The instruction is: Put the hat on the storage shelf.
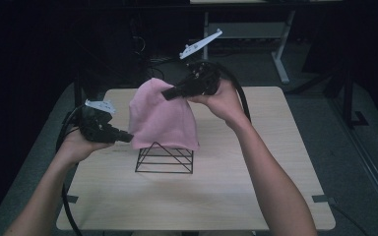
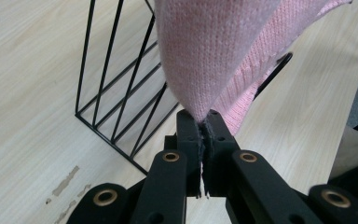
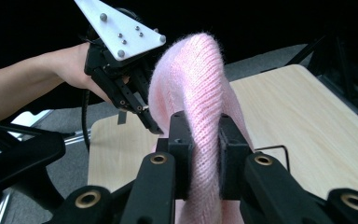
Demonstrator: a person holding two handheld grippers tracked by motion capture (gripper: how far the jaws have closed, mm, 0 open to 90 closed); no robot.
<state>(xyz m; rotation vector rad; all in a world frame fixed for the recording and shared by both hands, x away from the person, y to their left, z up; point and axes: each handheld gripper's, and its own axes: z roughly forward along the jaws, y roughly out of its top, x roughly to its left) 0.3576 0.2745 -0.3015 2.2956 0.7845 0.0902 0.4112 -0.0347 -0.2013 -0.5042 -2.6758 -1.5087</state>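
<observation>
A pink knit sweater drapes over a black wire rack at the middle of the counter. The left tongs, held low at the left, pinch its lower left edge. The right tongs, raised from the far right with wrist bent, clamp a thick fold at its top.

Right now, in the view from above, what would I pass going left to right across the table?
Left tool, pinching the cloth's lower left edge → pink knitted cloth draped over a black wire rack → right tool, gripping the cloth near its top → bare wooden table.
</observation>
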